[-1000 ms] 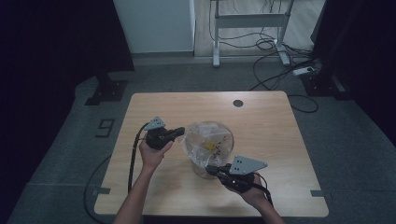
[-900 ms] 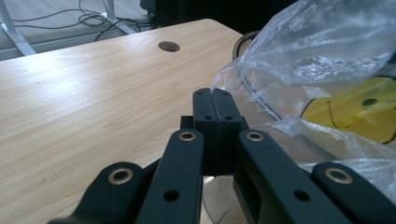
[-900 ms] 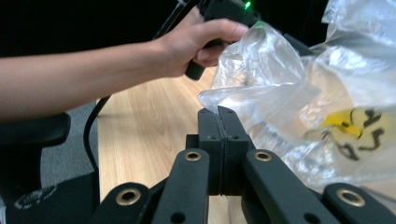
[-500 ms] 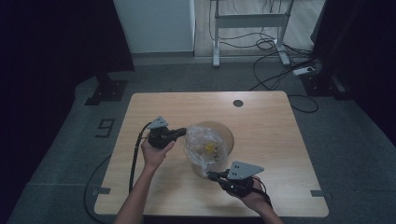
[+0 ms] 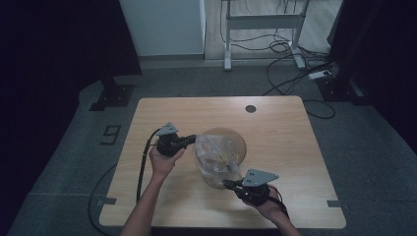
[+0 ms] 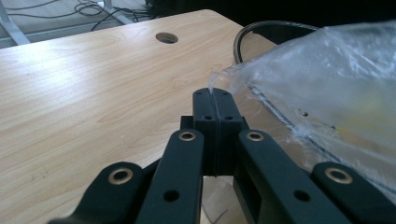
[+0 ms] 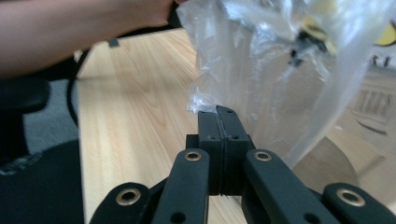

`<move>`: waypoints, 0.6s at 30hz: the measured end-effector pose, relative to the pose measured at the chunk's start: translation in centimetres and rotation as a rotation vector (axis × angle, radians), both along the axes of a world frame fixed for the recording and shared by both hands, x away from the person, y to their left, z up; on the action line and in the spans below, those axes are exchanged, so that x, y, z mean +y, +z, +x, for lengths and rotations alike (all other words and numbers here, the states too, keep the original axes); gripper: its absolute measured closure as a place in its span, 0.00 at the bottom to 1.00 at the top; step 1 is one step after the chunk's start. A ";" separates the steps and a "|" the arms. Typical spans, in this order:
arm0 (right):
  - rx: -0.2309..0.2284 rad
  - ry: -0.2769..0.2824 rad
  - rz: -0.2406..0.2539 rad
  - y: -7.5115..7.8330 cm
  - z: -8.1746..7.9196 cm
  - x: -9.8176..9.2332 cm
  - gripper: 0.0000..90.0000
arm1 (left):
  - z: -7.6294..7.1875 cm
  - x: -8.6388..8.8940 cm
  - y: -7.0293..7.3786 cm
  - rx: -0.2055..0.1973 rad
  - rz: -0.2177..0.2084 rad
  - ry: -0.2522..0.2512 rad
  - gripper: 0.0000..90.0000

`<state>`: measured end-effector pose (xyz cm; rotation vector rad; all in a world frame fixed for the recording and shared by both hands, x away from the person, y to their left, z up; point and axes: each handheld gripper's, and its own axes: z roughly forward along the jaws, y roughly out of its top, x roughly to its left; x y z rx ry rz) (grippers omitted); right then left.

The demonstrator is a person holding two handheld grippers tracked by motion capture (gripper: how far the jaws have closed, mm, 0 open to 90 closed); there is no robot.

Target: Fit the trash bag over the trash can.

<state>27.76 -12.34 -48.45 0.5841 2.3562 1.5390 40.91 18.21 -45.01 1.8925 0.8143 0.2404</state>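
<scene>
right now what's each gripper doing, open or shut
left gripper: jaws shut on an edge of the clear plastic bag
right gripper: jaws shut on another edge of the same bag

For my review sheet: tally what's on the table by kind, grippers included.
Clear plastic bag: 1
Round wooden board: 1
Grippers, left gripper and right gripper, each shut on the bag's edge: 2
Total: 4
</scene>
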 end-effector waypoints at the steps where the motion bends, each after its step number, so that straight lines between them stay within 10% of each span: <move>1: 0.000 -0.003 -0.003 -0.1 0.1 -0.1 0.99 | 0.0 0.0 0.0 0.000 0.000 -0.001 1.00; 9: 0.011 0.023 0.050 -0.1 -0.2 -0.5 0.87 | -0.1 0.1 0.0 -0.004 -0.002 0.001 1.00; 18: -0.107 -0.028 0.167 3.3 -2.8 -2.0 0.66 | -0.3 0.2 0.0 -0.015 -0.008 0.001 1.00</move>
